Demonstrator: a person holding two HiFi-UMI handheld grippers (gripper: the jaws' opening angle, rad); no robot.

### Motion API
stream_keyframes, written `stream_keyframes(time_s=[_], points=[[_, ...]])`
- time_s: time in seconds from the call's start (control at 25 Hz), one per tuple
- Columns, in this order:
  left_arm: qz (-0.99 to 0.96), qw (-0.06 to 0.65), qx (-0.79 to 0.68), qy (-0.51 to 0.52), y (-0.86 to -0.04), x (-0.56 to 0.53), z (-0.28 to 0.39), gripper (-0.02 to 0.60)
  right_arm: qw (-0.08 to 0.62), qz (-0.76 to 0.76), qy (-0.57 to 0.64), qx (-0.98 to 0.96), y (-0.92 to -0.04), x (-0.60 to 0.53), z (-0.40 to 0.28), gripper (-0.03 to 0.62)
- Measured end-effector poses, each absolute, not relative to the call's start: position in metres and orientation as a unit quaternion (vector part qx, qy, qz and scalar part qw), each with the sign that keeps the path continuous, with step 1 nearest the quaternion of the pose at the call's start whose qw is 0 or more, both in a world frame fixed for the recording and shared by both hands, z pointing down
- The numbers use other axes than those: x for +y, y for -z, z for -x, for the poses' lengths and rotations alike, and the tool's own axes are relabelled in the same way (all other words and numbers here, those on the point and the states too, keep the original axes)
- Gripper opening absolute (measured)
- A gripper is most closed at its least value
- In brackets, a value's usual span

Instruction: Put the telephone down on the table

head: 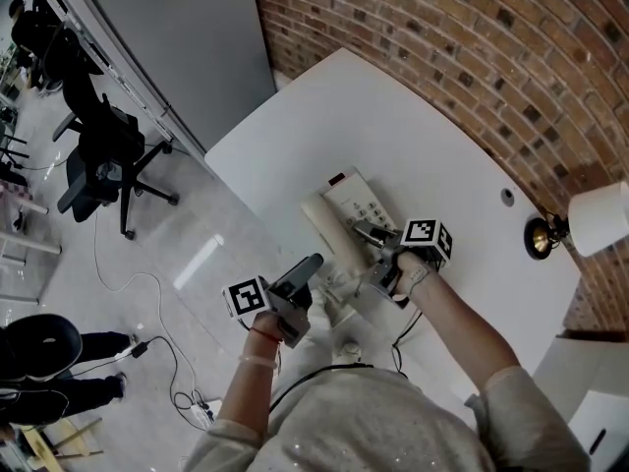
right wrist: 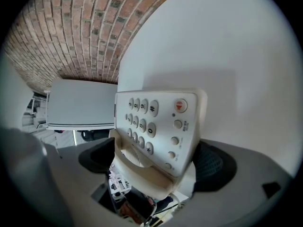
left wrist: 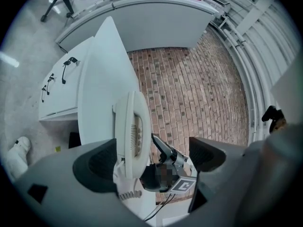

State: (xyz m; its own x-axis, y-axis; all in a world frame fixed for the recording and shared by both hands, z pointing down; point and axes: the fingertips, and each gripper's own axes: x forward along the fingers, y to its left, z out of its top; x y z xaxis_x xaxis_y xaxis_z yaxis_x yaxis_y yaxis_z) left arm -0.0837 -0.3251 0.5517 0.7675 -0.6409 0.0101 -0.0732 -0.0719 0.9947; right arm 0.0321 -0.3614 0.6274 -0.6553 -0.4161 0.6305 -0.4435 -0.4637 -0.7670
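A cream telephone lies flat on the white table, its handset in the cradle along its left side. My right gripper straddles the phone's near end. In the right gripper view the keypad body fills the gap of my right gripper, whose jaws are spread wide and stand open beside its edges. My left gripper hovers at the table's near edge, open and holding nothing. In the left gripper view the phone shows edge-on beyond my left gripper.
A brick wall runs along the table's far side. A lamp with a white shade stands at the right end, near a cable hole. On the floor to the left stand an office chair and loose cables.
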Motion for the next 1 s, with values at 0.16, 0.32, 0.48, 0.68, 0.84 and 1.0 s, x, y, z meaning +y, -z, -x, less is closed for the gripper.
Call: stream_keyframes(time_s=[0.16,0.32,0.48,0.68,0.84,1.0], points=[[-0.694,0.634,-0.255,0.226,-0.552,-0.324,0.083,0.48,0.009,-0.411,-0.753,-0.514,-0.627,-0.358,-0.033,0.509],[-0.694,0.634,-0.255,0.227,-0.552,-0.324,0.081,0.48,0.006,-0.407,-0.758,-0.51,-0.627,-0.351,-0.037,0.511],[-0.696,0.632,-0.253,0.227,-0.551,-0.324,0.077,0.48,0.002,-0.401,-0.76,-0.512,-0.623,-0.348,-0.038,0.511],[-0.697,0.632,-0.251,0.226,-0.548,-0.323,0.074,0.48,-0.009,-0.395,-0.761,-0.515,-0.62,-0.344,-0.041,0.511],[-0.698,0.629,-0.26,0.223,-0.549,-0.32,0.074,0.48,-0.007,-0.376,-0.748,-0.547,-0.614,-0.337,-0.041,0.5],[-0.709,0.61,-0.29,0.203,-0.554,-0.318,0.077,0.479,-0.011,-0.377,-0.73,-0.57,-0.607,-0.332,-0.047,0.383]])
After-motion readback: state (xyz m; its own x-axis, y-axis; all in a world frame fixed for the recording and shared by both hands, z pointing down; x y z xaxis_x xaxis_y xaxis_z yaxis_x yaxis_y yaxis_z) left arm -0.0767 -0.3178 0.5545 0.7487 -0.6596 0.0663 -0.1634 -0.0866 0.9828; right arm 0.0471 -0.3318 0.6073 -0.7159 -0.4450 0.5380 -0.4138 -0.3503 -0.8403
